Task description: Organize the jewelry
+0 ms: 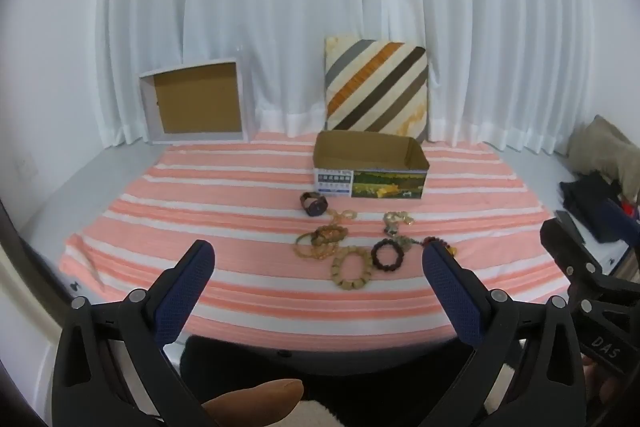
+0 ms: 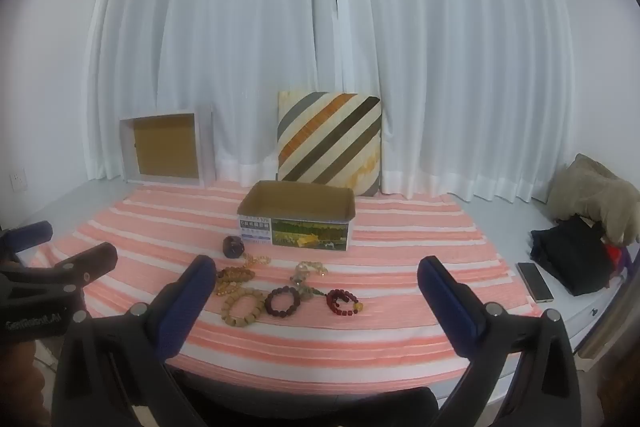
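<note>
Fingers (image 1: 200, 267) of both grippers spread wide, empty, bracelets (image 2: 280, 291) lying ahead between them.

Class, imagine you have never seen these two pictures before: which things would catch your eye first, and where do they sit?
First, the pink-and-white striped cloth spread across the surface, with a cluster of beaded bracelets lying near its middle. Just behind them stands an open cardboard box, and farther back a striped cushion leans against the white curtains. In the foreground, both left tongs and right tongs hang open, holding nothing.
</note>
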Demonstrator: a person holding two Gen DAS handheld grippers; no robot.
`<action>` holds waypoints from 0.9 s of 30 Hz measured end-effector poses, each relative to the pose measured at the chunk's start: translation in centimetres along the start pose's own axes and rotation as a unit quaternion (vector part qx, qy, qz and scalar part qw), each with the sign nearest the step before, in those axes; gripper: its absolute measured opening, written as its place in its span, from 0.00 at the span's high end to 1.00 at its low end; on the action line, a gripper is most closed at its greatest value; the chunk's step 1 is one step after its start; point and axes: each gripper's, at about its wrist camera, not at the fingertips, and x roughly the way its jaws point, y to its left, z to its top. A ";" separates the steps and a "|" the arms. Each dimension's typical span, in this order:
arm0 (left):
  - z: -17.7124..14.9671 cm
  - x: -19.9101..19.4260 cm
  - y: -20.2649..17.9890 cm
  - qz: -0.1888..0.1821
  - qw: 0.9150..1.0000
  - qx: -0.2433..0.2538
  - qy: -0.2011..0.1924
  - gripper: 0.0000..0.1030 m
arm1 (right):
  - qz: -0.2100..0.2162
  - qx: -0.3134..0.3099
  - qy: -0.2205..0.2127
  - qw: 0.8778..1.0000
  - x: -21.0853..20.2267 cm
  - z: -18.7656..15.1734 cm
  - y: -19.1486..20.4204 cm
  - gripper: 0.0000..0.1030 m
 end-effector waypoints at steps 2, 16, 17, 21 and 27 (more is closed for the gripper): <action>0.2 -0.1 0.0 0.000 1.000 -0.001 -0.002 0.00 | 0.000 -0.002 0.004 1.000 -0.1 0.0 0.0 0.00; 1.1 -1.4 0.0 -0.006 0.999 -0.007 -0.034 0.00 | -0.002 0.002 -0.027 1.000 -1.1 1.2 -0.4 0.00; 1.2 -1.3 0.0 -0.005 0.999 -0.007 -0.032 0.00 | -0.002 0.003 -0.028 1.000 -1.2 1.0 -0.4 0.00; 1.2 -1.3 -0.1 -0.003 1.000 -0.007 -0.029 0.00 | -0.004 0.004 -0.026 1.000 -1.4 1.2 -0.5 0.00; 1.1 -1.2 0.1 -0.005 1.000 -0.007 -0.029 0.00 | -0.005 0.000 -0.026 1.000 -1.2 1.1 -0.3 0.00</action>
